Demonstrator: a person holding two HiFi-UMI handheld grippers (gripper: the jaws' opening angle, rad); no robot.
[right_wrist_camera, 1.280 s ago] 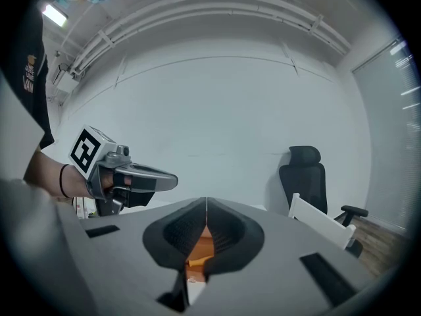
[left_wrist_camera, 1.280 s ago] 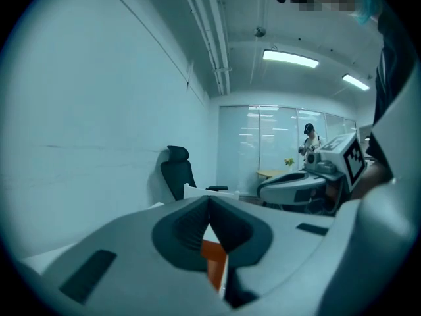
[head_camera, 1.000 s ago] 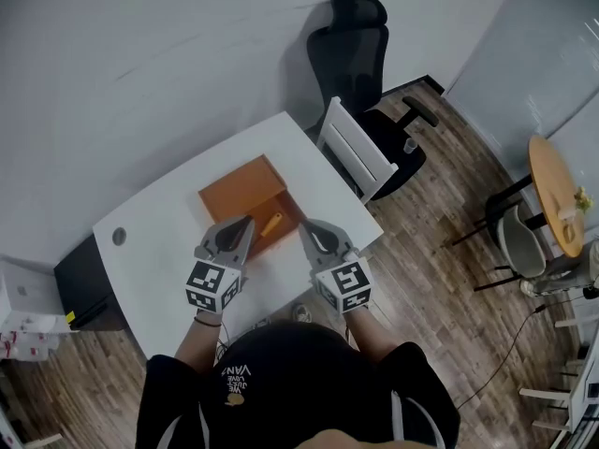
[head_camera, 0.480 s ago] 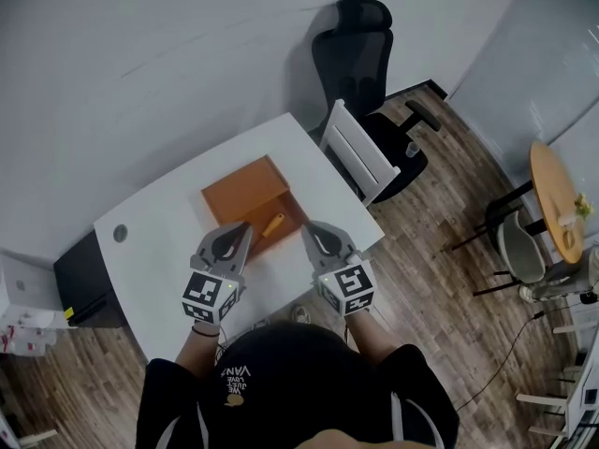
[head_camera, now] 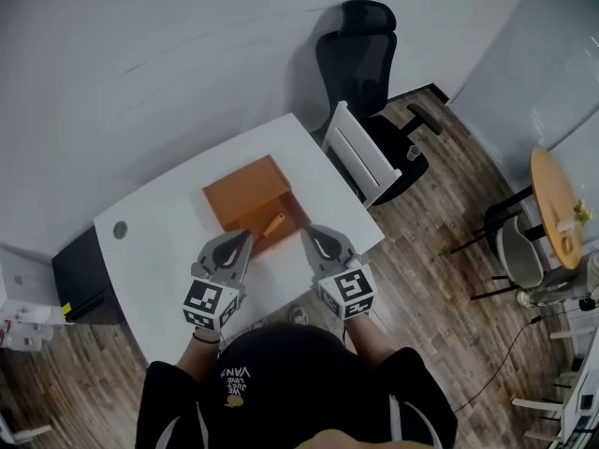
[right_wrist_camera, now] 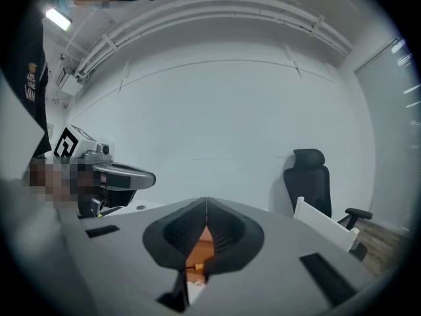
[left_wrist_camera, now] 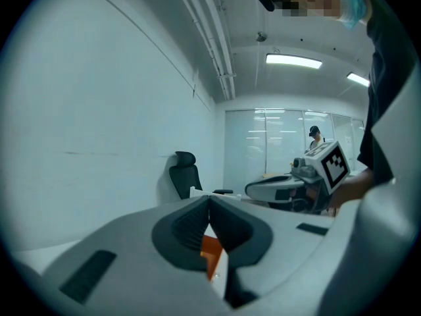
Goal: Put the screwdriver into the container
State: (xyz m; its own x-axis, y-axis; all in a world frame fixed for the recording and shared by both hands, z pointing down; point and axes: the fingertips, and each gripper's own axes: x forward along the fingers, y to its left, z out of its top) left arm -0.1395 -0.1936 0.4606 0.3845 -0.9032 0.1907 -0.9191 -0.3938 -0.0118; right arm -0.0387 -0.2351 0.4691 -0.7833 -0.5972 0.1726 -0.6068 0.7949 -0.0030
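Observation:
An orange container stands on the white table. A yellow-handled screwdriver lies slanted in its darker near part, touching neither gripper. My left gripper hangs at the container's near left corner, shut and empty. My right gripper is just right of the screwdriver, also shut with nothing held. In the left gripper view the left gripper has its jaws closed, with the orange container below them. The right gripper is closed in its own view, above the container and the screwdriver.
A white slatted chair stands at the table's right edge, with a black office chair behind it. A round cable hole is at the table's far left. A small round wooden table stands far right on the wood floor.
Both grippers have drawn back a little toward me, the left more than the right. The screwdriver and container have not moved.

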